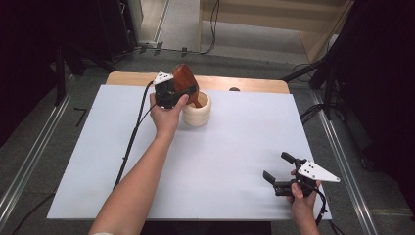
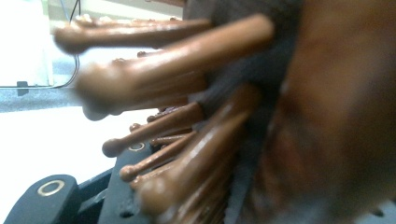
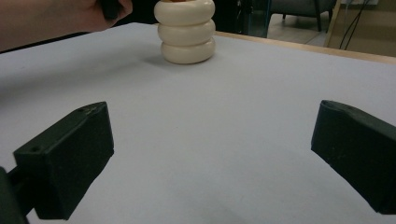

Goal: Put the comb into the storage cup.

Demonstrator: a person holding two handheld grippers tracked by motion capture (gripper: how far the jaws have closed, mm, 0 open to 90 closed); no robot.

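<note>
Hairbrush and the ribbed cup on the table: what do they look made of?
Hairbrush: likely wood with a glossy reddish-brown varnish; the left gripper view shows brown, round-tipped pins that catch the light. Ribbed cup: cream, three stacked rounded rings with a soft sheen, possibly glazed ceramic or plastic; the look leaves that open.

Lab or recording studio setup: bench (image 1: 220, 161) covered by a white sheet, black stands (image 1: 63, 68) and dark drapes either side, loose cables (image 1: 213, 29) on grey carpet, metal floor rails (image 1: 29, 156), plywood partition (image 1: 274, 19) behind.
</note>
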